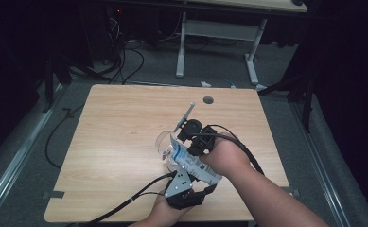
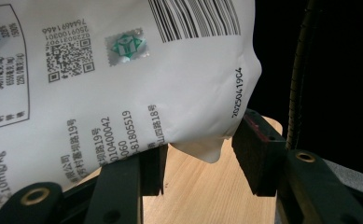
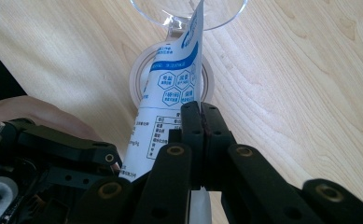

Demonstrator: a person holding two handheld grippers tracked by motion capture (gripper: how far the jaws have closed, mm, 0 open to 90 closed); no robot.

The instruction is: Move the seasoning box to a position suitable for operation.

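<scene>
High view: your table (image 1: 125,142) lit evenly from above, wood bright at frame centre; surroundings fall to near black along left and right edges and upper corners. Soft, short shadows under your hands. Slight softness overall, fine detail smeared. Left gripper view: white pouch (image 2: 123,93) close to lens, bright but not blown out, print readable; right third of frame black. Right gripper view: wood grain sharp, your jaws at bottom edge slightly soft, faint glare on glass (image 3: 188,14) at top.
</scene>
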